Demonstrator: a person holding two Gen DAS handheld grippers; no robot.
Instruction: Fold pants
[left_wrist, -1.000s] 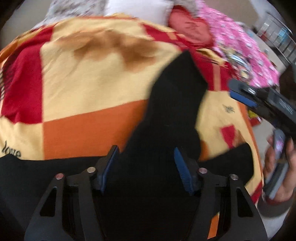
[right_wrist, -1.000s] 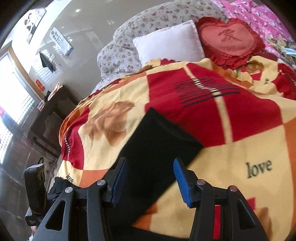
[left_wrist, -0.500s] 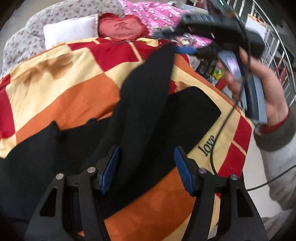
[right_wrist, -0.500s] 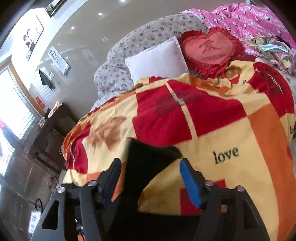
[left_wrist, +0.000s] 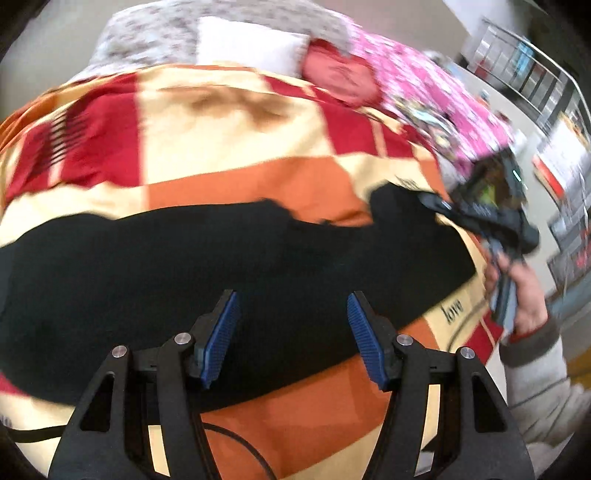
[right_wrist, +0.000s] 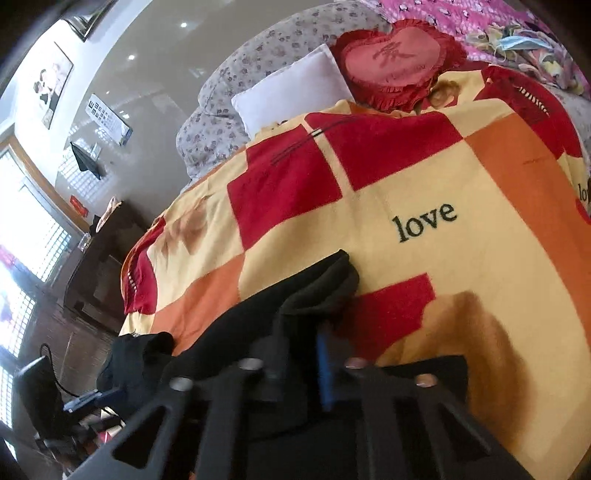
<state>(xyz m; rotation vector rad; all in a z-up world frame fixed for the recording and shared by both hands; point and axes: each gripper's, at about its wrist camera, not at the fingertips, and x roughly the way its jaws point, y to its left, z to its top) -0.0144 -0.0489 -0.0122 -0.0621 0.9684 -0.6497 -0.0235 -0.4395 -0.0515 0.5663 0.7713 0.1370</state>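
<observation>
Black pants (left_wrist: 229, 266) lie stretched across a red, orange and yellow blanket (left_wrist: 236, 122) on a bed. My left gripper (left_wrist: 291, 332) is open and empty, just above the pants' near edge. My right gripper (right_wrist: 299, 347) is shut on a bunched fold of the pants (right_wrist: 317, 291) near the blanket's front. In the left wrist view the right gripper (left_wrist: 436, 203) sits at the pants' right end, held by a hand (left_wrist: 521, 295).
A white pillow (right_wrist: 295, 92), a red heart cushion (right_wrist: 399, 62) and a pink quilt (left_wrist: 424, 99) lie at the bed's head. A dark wooden cabinet (right_wrist: 99, 266) stands left of the bed. A metal rack (left_wrist: 535, 81) stands to the right.
The right gripper closed on the pants and pulled them down toward the blanket's front. The raised pant leg now lies flat. The left gripper stayed open.
</observation>
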